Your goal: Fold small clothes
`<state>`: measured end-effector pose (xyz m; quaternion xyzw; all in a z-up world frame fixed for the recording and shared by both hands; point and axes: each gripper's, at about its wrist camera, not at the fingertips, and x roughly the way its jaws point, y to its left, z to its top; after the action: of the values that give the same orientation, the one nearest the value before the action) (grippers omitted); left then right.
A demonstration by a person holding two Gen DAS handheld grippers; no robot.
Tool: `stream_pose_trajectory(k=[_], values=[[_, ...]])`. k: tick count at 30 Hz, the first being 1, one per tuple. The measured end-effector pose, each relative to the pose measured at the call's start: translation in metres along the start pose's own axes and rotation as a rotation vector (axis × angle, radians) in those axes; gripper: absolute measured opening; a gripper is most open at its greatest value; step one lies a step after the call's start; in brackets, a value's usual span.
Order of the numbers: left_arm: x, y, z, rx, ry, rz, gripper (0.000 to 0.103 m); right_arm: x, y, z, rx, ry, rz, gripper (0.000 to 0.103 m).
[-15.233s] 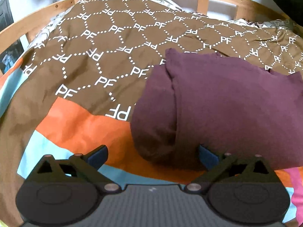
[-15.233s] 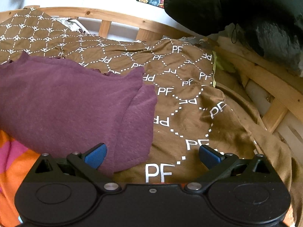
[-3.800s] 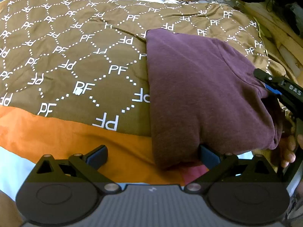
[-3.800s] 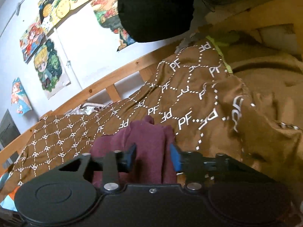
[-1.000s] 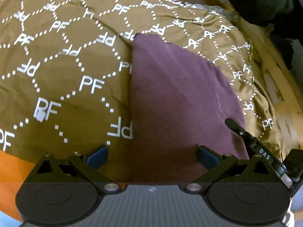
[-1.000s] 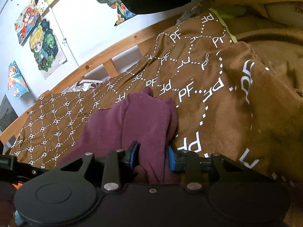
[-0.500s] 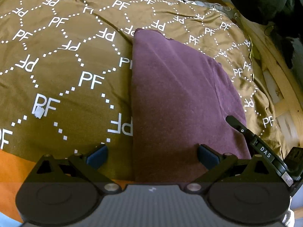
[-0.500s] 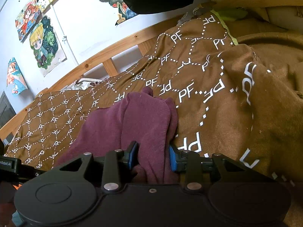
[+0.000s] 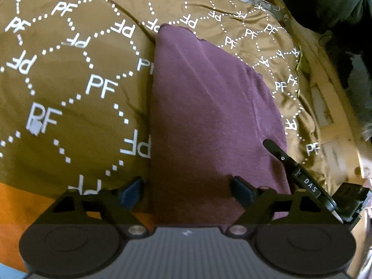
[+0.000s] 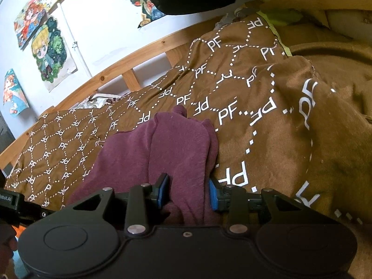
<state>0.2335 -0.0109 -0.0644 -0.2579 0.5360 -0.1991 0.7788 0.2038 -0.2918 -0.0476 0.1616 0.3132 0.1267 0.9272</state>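
Maroon garment (image 9: 209, 116) — near edge hidden under left tool (image 9: 186, 193), jaws closing astride it; right tool (image 10: 188, 191) clamps its bunched edge

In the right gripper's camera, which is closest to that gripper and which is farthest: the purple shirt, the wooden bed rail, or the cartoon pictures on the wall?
1. Purple shirt: pinched in the right gripper.
2. Wooden bed rail: behind the brown blanket.
3. Cartoon pictures: on the wall beyond the rail, upper left.

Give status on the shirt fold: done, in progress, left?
Done: shirt already narrowed into a long strip on the blanket. In hand: right gripper pinches one end; left gripper has been closing around the other, not yet gripping. Left: probably the crosswise fold.
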Motion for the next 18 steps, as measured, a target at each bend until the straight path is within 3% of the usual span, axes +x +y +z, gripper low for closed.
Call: stream_pose_trajectory(k=[5, 8, 10, 14, 18], values=[[-0.001, 0.004, -0.003, 0.0, -0.009, -0.025, 0.064, -0.006, 0.01, 0.002, 0.01, 0.012, -0.021, 0.026], [-0.004, 0.004, 0.0, -0.029, -0.016, -0.03, 0.051, -0.011, 0.029, 0.004, -0.05, 0.019, -0.056, 0.021], [-0.006, -0.003, 0.001, 0.008, -0.024, -0.002, 0.042, -0.014, 0.043, 0.008, -0.103, 0.006, -0.068, 0.019], [-0.021, -0.022, 0.006, 0.113, -0.068, 0.043, 0.036, -0.018, 0.074, 0.015, -0.205, -0.031, -0.093, 0.017], [-0.05, -0.026, 0.012, 0.203, -0.176, 0.086, 0.036, -0.018, 0.1, 0.022, -0.255, -0.074, -0.069, 0.017]])
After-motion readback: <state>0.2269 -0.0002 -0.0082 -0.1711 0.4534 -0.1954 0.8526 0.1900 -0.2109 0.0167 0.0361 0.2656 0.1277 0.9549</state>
